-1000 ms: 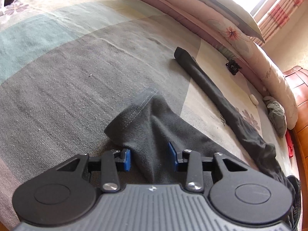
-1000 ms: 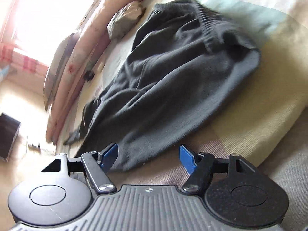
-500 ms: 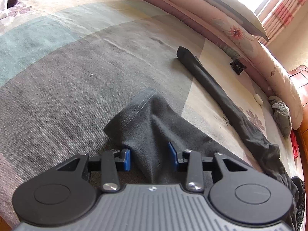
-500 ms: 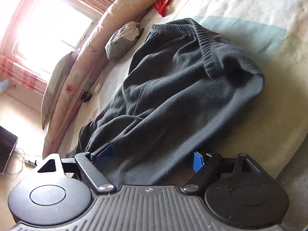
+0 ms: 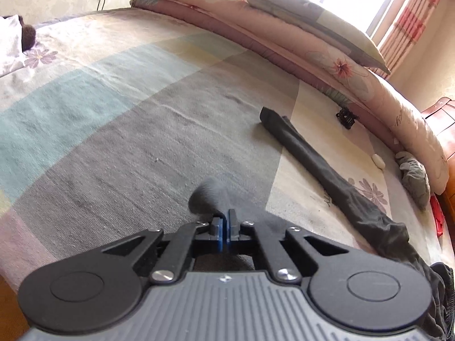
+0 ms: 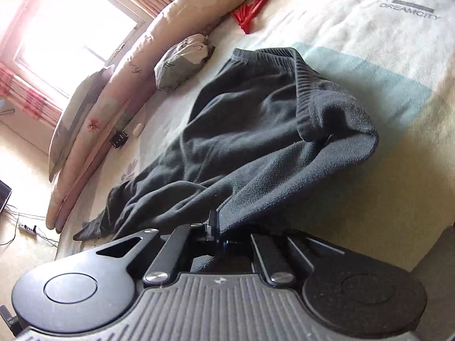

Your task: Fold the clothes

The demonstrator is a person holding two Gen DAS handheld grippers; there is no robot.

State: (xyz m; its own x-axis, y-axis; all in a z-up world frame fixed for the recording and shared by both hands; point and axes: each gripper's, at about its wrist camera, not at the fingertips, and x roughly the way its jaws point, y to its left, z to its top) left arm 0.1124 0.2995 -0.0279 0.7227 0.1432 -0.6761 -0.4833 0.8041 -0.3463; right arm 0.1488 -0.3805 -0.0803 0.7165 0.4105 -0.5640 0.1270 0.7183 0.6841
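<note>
Dark grey fleece trousers (image 6: 256, 130) lie spread on the bed, waistband toward the far right in the right wrist view. My right gripper (image 6: 217, 227) is shut on the near edge of the trousers' upper part, and the cloth lifts in a fold up to the pads. In the left wrist view my left gripper (image 5: 227, 227) is shut on the hem of one trouser leg (image 5: 212, 196), which bunches up just past the blue pads. The other leg (image 5: 307, 153) stretches flat across the bed to the right.
A rolled pink quilt (image 5: 312, 65) with a pillow (image 5: 312, 25) on top borders the bed's far side. Beside it lie a black clip (image 5: 346, 116), a small white object (image 5: 378, 161), a bundled grey garment (image 6: 182, 65) and a red item (image 6: 250, 11). The bed's near edge runs just below my right gripper.
Both grippers have shut on the trousers: the left on the leg hem, the right on the near edge. Both have risen a little, and the pinched cloth has lifted off the bed.
</note>
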